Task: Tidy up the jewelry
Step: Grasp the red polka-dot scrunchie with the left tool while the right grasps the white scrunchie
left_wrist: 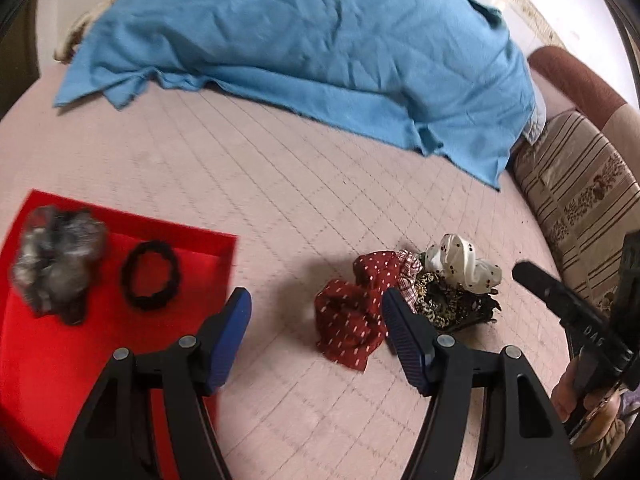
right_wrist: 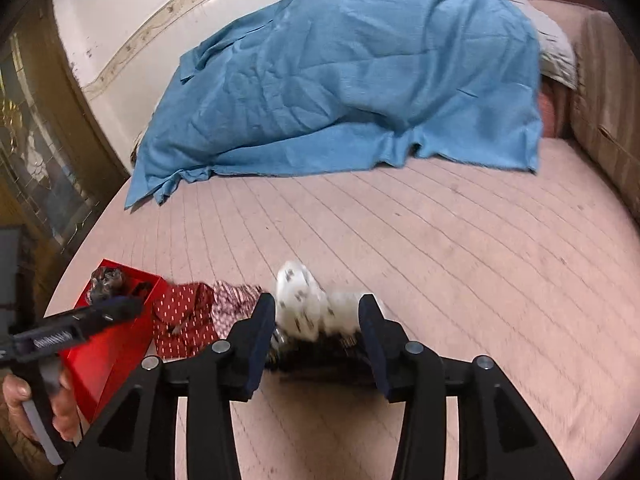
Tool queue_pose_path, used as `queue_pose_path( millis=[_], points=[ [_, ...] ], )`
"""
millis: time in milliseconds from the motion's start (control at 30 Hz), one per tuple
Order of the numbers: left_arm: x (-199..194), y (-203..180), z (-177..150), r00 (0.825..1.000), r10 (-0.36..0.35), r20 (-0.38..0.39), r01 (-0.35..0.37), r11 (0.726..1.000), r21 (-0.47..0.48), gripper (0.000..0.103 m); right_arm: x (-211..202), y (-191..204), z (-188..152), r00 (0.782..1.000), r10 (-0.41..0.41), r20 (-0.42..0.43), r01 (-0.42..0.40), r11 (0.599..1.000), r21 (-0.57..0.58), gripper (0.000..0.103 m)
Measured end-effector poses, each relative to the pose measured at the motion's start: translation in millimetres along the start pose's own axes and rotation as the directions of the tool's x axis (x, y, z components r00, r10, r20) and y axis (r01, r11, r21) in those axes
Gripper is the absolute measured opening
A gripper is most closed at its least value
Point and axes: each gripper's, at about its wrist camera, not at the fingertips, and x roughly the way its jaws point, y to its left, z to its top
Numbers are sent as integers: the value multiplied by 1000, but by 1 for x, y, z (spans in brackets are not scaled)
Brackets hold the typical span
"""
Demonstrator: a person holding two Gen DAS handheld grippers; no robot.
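One red tray point(left_wrist: 24, 360), two scrunchies inside, perhaps four scrunchies point(left_wrist: 352, 320) outside.

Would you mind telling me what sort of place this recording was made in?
Most likely a bedroom or living room at home: a quilted pink mattress, a rumpled blue blanket, and a striped sofa cushion beside it.

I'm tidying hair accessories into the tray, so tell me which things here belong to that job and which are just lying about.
Part of the job:
red tray
grey scrunchie and black hair tie already inside
red dotted scrunchie
white dotted scrunchie
leopard-print scrunchie

Just lying about:
blue blanket
striped cushion
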Motion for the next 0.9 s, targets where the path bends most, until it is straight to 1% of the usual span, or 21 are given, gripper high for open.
queue_pose_path(
  millis=[67,200,333,367,400,433,467,500,533,567,633,700,900],
  points=[
    [14,-4,3,1000,3,-20,-3,1000,5,67,11,6,7,1000,8,-11,-8,1000,-22,52],
    [32,-8,5,999,2,-49,-1,1000,16,67,35,13,6,999,10,-50,-13,998,-55,53],
    [44,-11,3,997,3,-73,-1,1000,23,67,51,14,4,996,-54,-73,49,996,-75,53],
    [46,-11,2,997,0,-79,2,1000,26,67,54,13,3,993,-81,-80,75,994,-76,50],
    [47,-12,0,996,-3,-86,6,1000,29,67,55,11,3,992,-95,-83,89,993,-76,37],
    [50,-13,-1,995,-10,-98,13,999,32,63,56,8,3,991,-102,-86,96,993,-73,28],
    [51,-14,-2,993,-27,-111,31,999,33,39,55,5,2,991,-99,-92,94,994,-59,14],
    [53,-15,-3,991,-41,-126,45,999,31,7,53,0,2,992,-87,-96,84,996,-36,11],
    [54,-15,-5,988,-51,-147,55,998,24,6,50,-3,2,993,-79,-91,78,997,-18,10],
    [51,-16,-7,988,-56,-140,60,998,21,6,44,-6,2,994,-71,-81,72,997,-1,8],
    [42,-18,-10,991,-62,-119,66,997,33,6,33,-7,1,996,-62,-66,64,998,17,7],
    [29,-21,-12,991,-82,-105,86,996,32,6,20,-6,0,998,-51,-44,52,998,34,6],
    [-24,-24,-21,991,-132,-33,133,991,31,6,-14,0,-3,1000,-21,1,21,998,66,5]
  ],
)
